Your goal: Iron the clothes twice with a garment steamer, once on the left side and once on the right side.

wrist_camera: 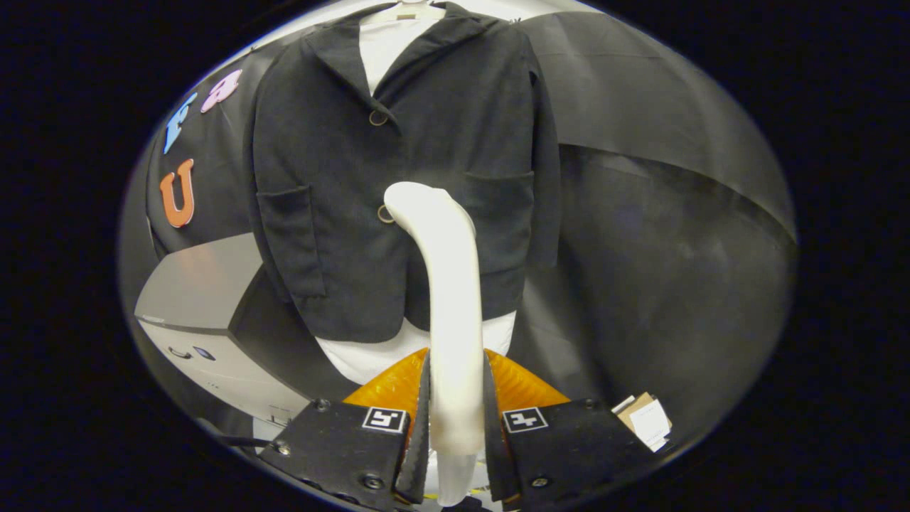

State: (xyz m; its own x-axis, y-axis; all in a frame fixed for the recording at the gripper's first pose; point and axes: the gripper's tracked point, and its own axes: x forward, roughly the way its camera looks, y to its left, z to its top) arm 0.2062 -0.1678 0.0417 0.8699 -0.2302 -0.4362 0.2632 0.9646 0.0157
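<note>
Gripper [456, 419] clamped on white garment steamer [448, 299], steamer head near dark jacket [398, 178] front, below its lower button [384, 213]

Black cloth [661, 235] drapes the booth's walls; a grey cabinet [206, 313] stands against it, papers [643, 419] lying well apart.

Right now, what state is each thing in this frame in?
Gripper: shut on the steamer handle, both fingers pressing its sides.
Steamer: held upright, head curved toward the jacket near the lower button; contact cannot be told.
Jacket: hanging on a hanger, buttoned, front facing the gripper.
White shirt: under the jacket, showing at collar and hem.
Grey cabinet: beside the jacket, closed.
</note>
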